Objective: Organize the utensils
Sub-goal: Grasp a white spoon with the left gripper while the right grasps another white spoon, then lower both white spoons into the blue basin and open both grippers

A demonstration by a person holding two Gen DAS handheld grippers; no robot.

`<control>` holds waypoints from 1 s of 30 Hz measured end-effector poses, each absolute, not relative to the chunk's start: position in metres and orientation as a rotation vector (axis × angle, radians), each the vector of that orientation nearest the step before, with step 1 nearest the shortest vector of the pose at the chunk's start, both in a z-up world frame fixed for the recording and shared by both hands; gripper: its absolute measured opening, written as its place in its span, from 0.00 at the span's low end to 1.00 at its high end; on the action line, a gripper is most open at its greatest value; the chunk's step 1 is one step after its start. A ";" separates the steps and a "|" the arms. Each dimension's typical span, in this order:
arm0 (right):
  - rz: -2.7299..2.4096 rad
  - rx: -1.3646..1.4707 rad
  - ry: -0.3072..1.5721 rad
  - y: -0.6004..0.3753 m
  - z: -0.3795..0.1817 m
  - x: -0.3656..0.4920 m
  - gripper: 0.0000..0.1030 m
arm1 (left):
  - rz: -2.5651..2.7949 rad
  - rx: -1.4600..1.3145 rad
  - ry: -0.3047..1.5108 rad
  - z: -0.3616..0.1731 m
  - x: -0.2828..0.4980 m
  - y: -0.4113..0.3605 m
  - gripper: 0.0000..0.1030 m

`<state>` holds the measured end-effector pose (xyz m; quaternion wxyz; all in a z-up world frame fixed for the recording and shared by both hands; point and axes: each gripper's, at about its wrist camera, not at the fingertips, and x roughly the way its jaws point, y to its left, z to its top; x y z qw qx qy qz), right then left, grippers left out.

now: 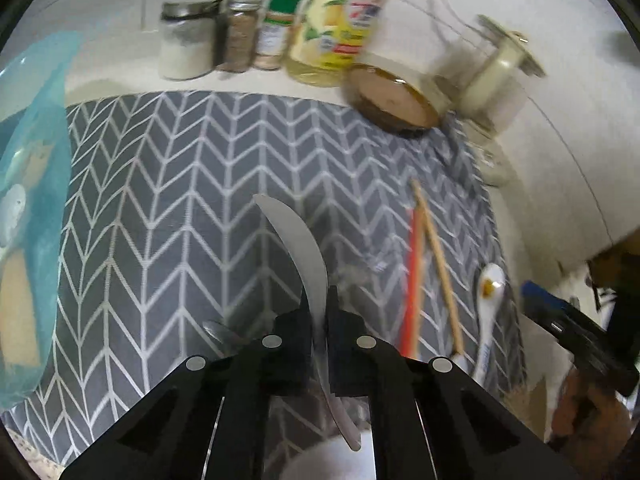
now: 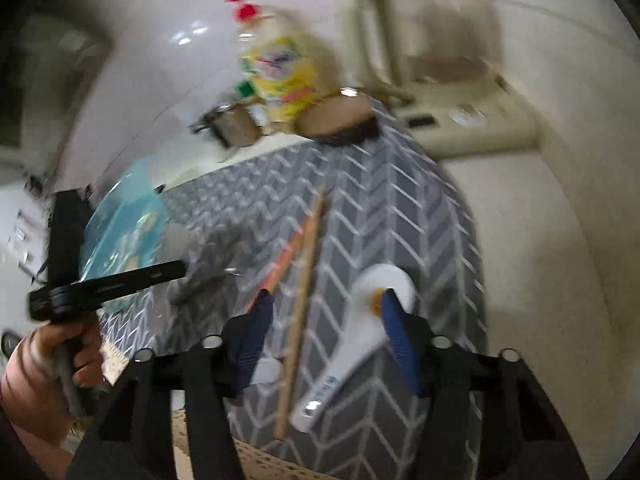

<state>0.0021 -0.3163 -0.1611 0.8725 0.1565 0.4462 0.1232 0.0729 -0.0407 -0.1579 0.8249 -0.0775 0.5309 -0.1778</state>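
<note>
My left gripper (image 1: 319, 312) is shut on a metal spoon (image 1: 298, 240), holding it by the handle above the grey chevron mat (image 1: 180, 168). Another metal utensil (image 1: 218, 334) lies just left of its fingers. On the mat's right lie an orange chopstick (image 1: 414, 280), a wooden chopstick (image 1: 438, 264) and a white ceramic spoon (image 1: 490, 300). My right gripper (image 2: 324, 320) is open above the wooden chopstick (image 2: 302, 300) and the white ceramic spoon (image 2: 360, 332); the orange chopstick (image 2: 284, 260) lies by its left finger. The left gripper (image 2: 108, 284) shows at the left, blurred.
A blue plastic container (image 1: 28, 208) stands at the mat's left edge. Spice jars (image 1: 240, 34), a yellow oil bottle (image 1: 336, 28), a round wooden lid (image 1: 394, 100) and a beige appliance (image 1: 500, 68) line the back. A white cup rim (image 1: 320, 460) sits below the left gripper.
</note>
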 end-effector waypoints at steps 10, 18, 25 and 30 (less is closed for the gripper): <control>0.313 0.315 0.933 -0.337 -0.207 0.034 0.15 | -0.446 -0.133 1.129 -0.144 0.064 -0.050 0.06; 0.318 0.346 0.829 -0.333 -0.170 0.031 0.08 | -0.475 -0.150 1.057 -0.104 0.059 -0.037 0.06; 0.442 0.321 0.654 -0.280 -0.078 0.046 0.08 | -0.480 -0.189 0.928 -0.036 0.059 0.013 0.06; 0.627 0.342 0.592 -0.192 -0.027 0.074 0.08 | -0.394 -0.149 0.859 -0.004 0.061 0.077 0.06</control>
